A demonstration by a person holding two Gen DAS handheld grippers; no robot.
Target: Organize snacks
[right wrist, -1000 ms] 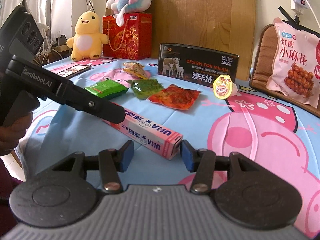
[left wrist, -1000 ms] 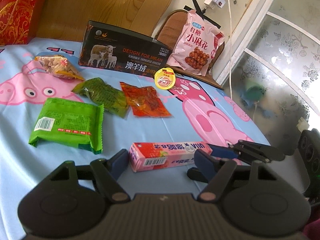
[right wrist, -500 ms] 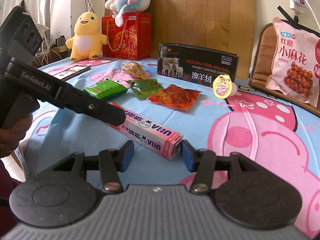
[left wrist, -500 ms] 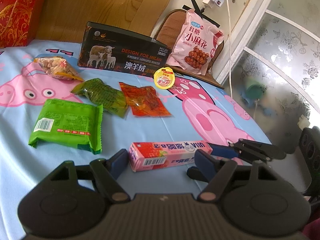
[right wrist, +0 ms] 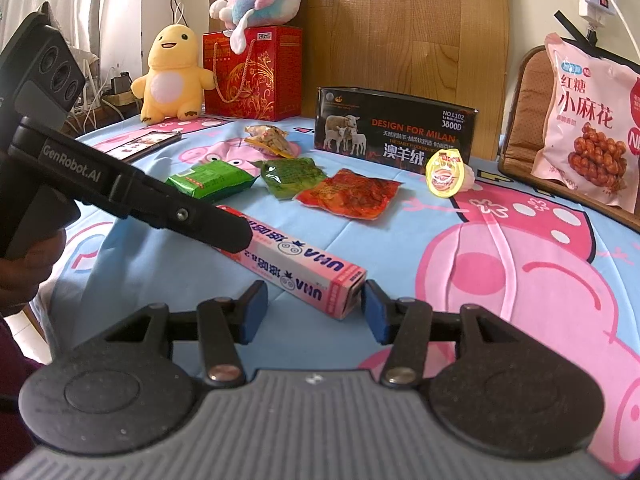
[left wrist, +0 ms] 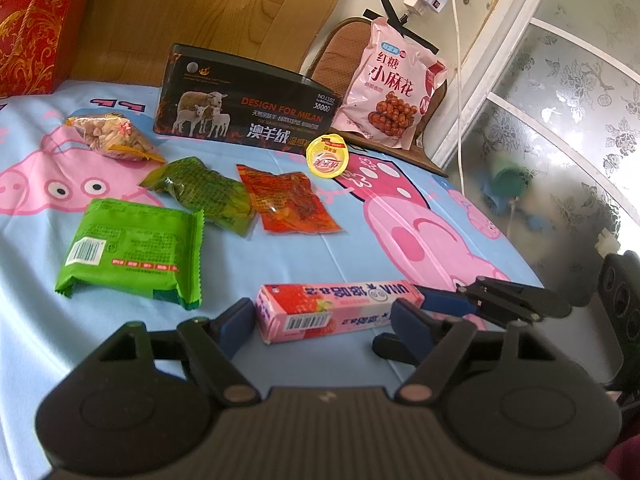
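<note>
The pink candy box (left wrist: pixel 338 307) lies flat on the worktop (left wrist: pixel 304 256), which is covered by a blue cartoon-pig cloth, and both tools meet at it. The left gripper (left wrist: pixel 324 318) straddles one end of the box: its jaws have just been opening and now stand spread, the box between them with a gap on each side, so neither blue pad presses on it. The right gripper (right wrist: pixel 314 312) faces the opposite end from the other side; its jaws are also spread, the corner of the box sitting just by the right-hand pad, and I cannot tell whether they touch. In the right wrist view the left gripper's black finger (right wrist: pixel 208 226) lies across the top of the box, with a hand (right wrist: pixel 24 268) on its handle. Beyond the box lie a green wafer pack (left wrist: pixel 132 252), a dark green vacuum pouch (left wrist: pixel 200 192) and a red vacuum pouch (left wrist: pixel 288 204) side by side, then a clear bag of nuts (left wrist: pixel 112 138) and a small yellow jelly cup (left wrist: pixel 327 157). Behind those stands a black tin printed with sheep (left wrist: pixel 244 116); a large pink snack bag (left wrist: pixel 394 96) leans on a chair to its right.
</note>
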